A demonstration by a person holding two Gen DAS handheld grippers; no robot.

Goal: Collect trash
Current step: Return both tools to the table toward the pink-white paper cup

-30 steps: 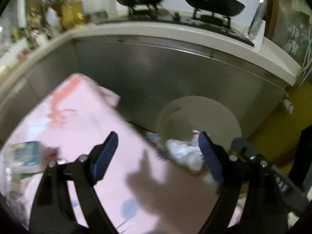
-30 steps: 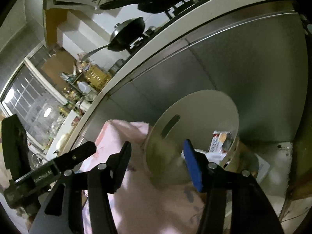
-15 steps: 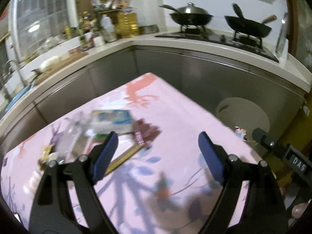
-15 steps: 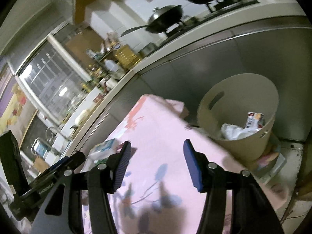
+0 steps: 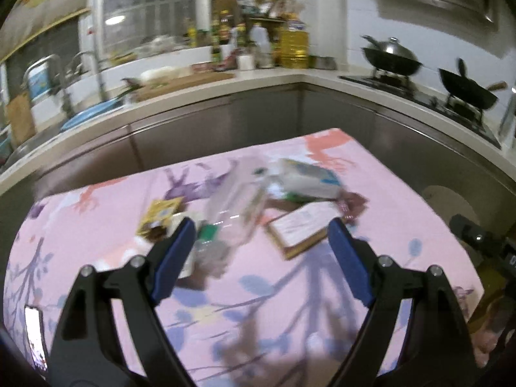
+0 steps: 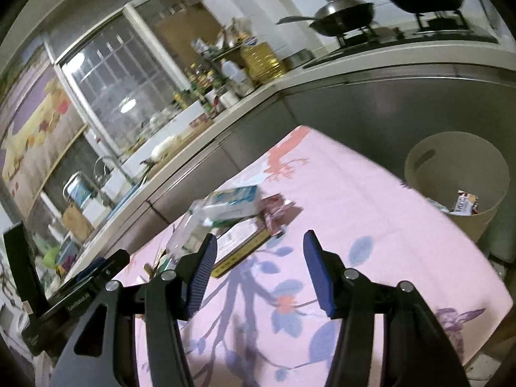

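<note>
Left gripper (image 5: 261, 251) before upward-slanting bottle (image 5: 235, 213)

The near part of the pink tablecloth (image 5: 290, 316) is bare, so a gripper could slide in low from the front. Farther back the trash sits in one tight bunch: a clear bottle (image 5: 235, 213) lies tilted, with a flat box (image 5: 303, 229) just beside it and a blue and white pack (image 5: 309, 180) behind (they touch or overlap, so little room shows between them). A yellow wrapper (image 5: 159, 217) lies to the left of the bottle. Bare cloth runs along the right side up to the table edge. The bin (image 6: 458, 177) stands on the floor past that edge, its top open, close to the grey cupboards (image 6: 403, 106).
</note>
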